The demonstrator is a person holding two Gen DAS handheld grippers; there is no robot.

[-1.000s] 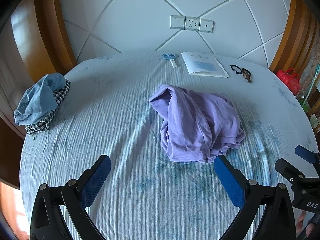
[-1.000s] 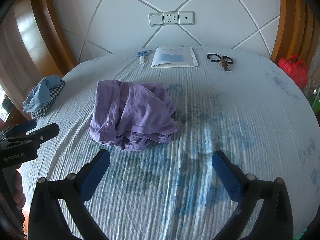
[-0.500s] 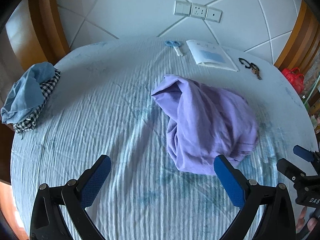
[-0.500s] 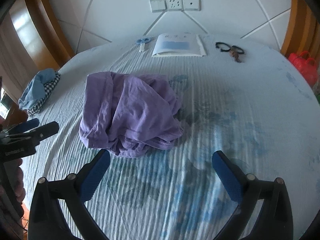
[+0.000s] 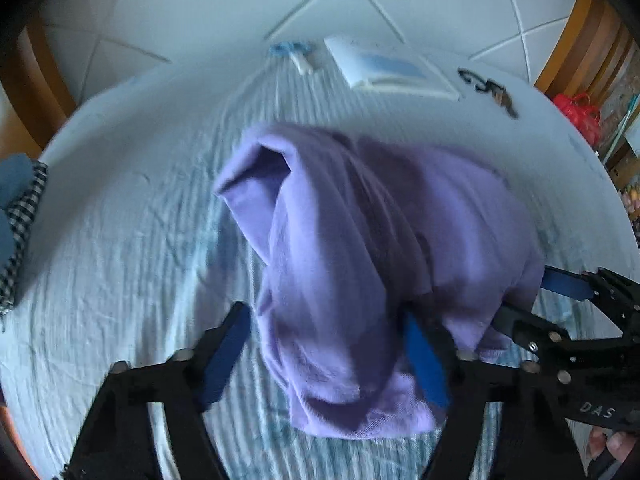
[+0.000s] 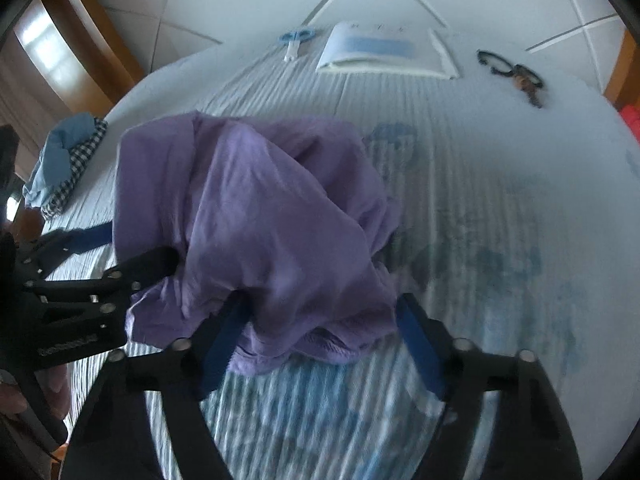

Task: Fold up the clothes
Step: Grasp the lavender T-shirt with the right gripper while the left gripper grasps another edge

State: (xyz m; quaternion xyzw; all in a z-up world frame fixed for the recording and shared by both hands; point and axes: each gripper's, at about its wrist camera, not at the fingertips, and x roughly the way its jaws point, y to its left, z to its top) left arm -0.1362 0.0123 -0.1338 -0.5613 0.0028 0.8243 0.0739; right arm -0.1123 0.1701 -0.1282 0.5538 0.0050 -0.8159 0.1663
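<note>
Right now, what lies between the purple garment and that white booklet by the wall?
Only bare striped bedsheet separates the purple garment from the white booklet, clearest in the right wrist view.

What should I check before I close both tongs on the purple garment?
1. Left tongs open and straddling the near hem of the garment: ok.
2. Right tongs open with cloth between the fingers: ok.
3. Each grips a single layer: cannot tell, the garment is bunched.
4. The two tongs do not touch each other: ok in both views, though close.
5. Bed bare to the right for spreading: ok; the scissors, booklet and keys lie far back.
6. Other clothes apart from the garment: ok.
</note>
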